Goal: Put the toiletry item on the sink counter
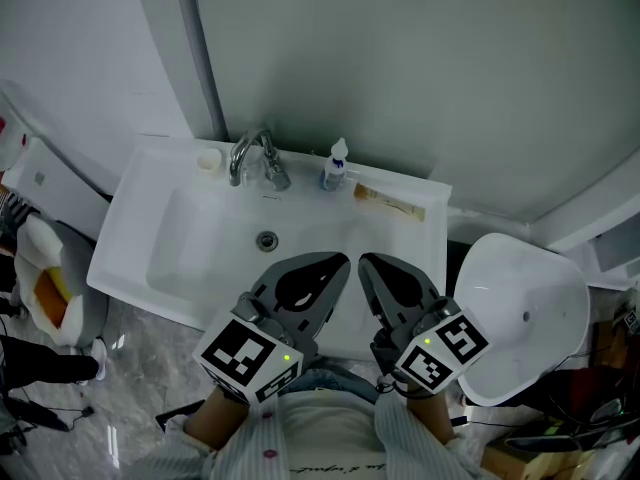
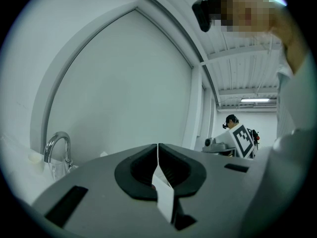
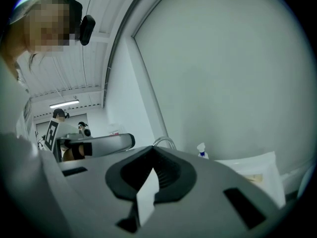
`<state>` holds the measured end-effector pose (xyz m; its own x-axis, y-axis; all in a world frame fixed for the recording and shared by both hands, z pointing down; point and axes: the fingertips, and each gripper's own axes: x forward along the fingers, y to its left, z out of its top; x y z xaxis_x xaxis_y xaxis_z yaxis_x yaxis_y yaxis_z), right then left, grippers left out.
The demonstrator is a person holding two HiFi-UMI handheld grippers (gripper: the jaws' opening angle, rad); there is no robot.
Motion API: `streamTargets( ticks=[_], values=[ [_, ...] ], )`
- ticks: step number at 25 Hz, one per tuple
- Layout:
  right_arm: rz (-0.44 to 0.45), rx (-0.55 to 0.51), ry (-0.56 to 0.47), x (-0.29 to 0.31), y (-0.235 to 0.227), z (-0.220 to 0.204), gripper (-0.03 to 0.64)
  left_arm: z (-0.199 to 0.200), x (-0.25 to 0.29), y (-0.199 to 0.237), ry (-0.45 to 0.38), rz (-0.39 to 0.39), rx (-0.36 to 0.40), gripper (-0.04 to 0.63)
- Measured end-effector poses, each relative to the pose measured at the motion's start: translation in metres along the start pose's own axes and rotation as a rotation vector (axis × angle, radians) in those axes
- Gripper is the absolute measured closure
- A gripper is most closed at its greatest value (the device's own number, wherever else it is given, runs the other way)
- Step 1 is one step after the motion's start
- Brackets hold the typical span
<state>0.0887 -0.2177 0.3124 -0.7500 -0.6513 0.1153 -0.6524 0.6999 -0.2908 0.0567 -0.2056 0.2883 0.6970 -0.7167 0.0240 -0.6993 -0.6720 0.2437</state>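
A small spray bottle with a blue label (image 1: 336, 165) stands upright on the back ledge of the white sink (image 1: 135, 223), right of the chrome faucet (image 1: 256, 158). A flat tan packet (image 1: 388, 201) lies on the ledge to the bottle's right. Both grippers hover side by side over the sink's front edge, close to the person's body. My left gripper (image 1: 338, 260) is shut with nothing in it, as its own view (image 2: 157, 146) shows. My right gripper (image 1: 366, 260) is likewise shut and empty (image 3: 152, 150). In the right gripper view, the bottle (image 3: 202, 151) and faucet (image 3: 164, 142) lie ahead.
A small white cup (image 1: 208, 160) sits at the sink's back left corner. A white toilet (image 1: 520, 308) stands right of the sink. A white and orange object (image 1: 45, 278) is on the floor at the left. A curved grey wall panel (image 1: 420, 68) rises behind the sink.
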Motion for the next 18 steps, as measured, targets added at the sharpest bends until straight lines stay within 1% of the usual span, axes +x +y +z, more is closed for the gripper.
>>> streamTargets(
  ticks=[7, 18],
  values=[
    [-0.01, -0.022, 0.012, -0.0019, 0.004, -0.003, 0.607, -0.0023, -0.0039, -0.0018, 0.008, -0.005, 0.001, 0.575],
    [-0.001, -0.035, 0.033, -0.0002, 0.0069, -0.0078, 0.607, -0.0063, -0.0052, -0.0032, 0.018, -0.005, 0.008, 0.575]
  ],
)
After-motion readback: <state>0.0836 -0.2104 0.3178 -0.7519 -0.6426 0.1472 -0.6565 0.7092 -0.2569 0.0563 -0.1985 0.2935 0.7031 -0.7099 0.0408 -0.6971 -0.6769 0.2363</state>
